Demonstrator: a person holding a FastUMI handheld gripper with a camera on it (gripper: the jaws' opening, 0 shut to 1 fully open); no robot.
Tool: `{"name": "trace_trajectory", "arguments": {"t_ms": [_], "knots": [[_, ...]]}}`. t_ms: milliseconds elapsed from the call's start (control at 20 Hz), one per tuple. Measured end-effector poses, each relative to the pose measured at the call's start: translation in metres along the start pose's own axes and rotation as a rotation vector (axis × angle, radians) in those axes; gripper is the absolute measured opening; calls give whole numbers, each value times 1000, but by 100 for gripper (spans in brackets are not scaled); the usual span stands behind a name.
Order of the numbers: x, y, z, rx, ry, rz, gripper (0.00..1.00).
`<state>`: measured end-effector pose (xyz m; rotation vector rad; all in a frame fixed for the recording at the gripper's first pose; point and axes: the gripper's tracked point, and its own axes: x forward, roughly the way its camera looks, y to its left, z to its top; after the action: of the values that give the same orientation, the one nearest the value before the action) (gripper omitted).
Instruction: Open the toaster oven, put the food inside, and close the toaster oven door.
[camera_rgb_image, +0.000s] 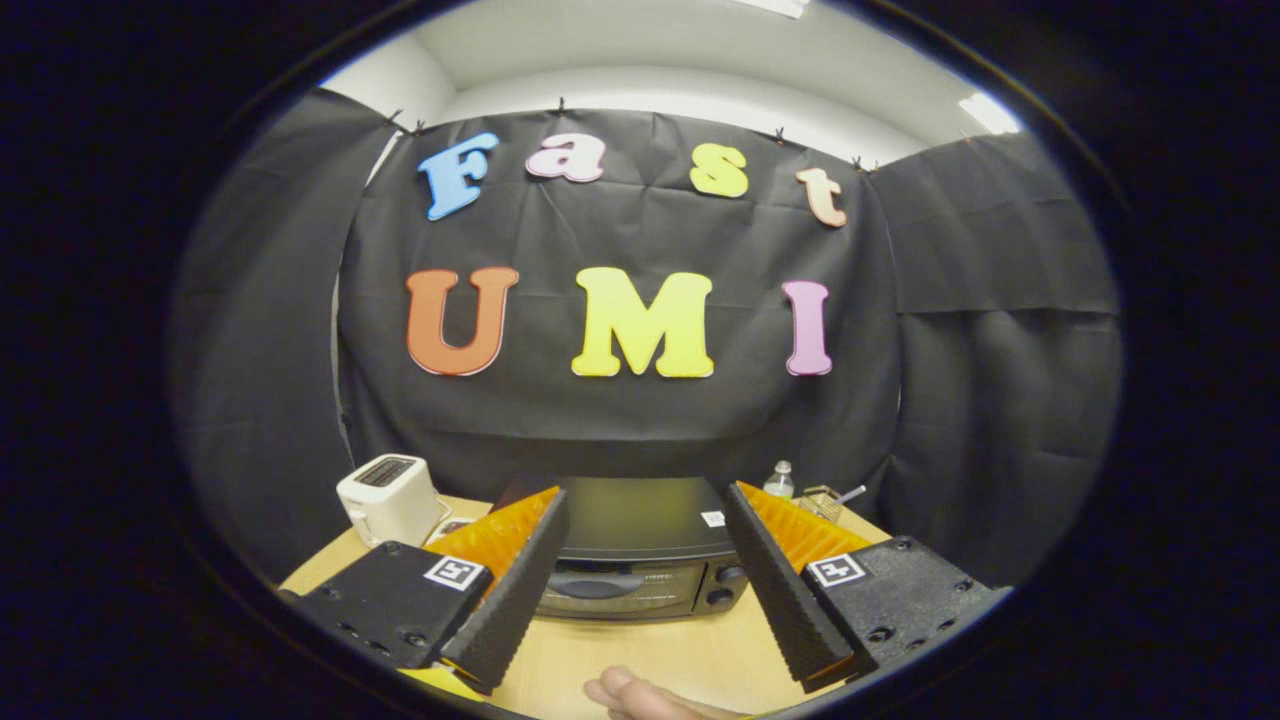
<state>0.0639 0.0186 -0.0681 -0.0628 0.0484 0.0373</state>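
The gripper (640, 560) is hovering above the tabletop (650, 655) with its fingers spread wide and gripping nothing. Beyond and between the fingers, the toaster oven (640, 560) is sitting toward the far edge of the tabletop, its door facing the camera and looking closed, the handle running across the front and the knobs standing at its right side. Judging by this, the first step is only beginning: the door is not yet opened. The next move is calling for lowering and advancing the fingers to the handle, closing on it or hooking it, and swinging the door down and outward.

Whether the toaster oven is holding anything, I cannot tell, as the door is hiding the inside. The food is not something I can pick out here. A white toaster (388, 497) is standing near the far left corner, a small bottle (779, 480) and a wire basket (820, 500) near the far right corner; the basket's contents are too small to tell. A hand (645, 697) is resting at the near edge.
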Motion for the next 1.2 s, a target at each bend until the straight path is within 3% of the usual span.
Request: {"name": "trace_trajectory", "arguments": {"t_ms": [450, 700, 1200], "knots": [[68, 32, -89, 54, 226, 62, 100], [99, 40, -140, -13, 326, 50, 100], [125, 48, -154, 41, 374, 85, 100]]}}
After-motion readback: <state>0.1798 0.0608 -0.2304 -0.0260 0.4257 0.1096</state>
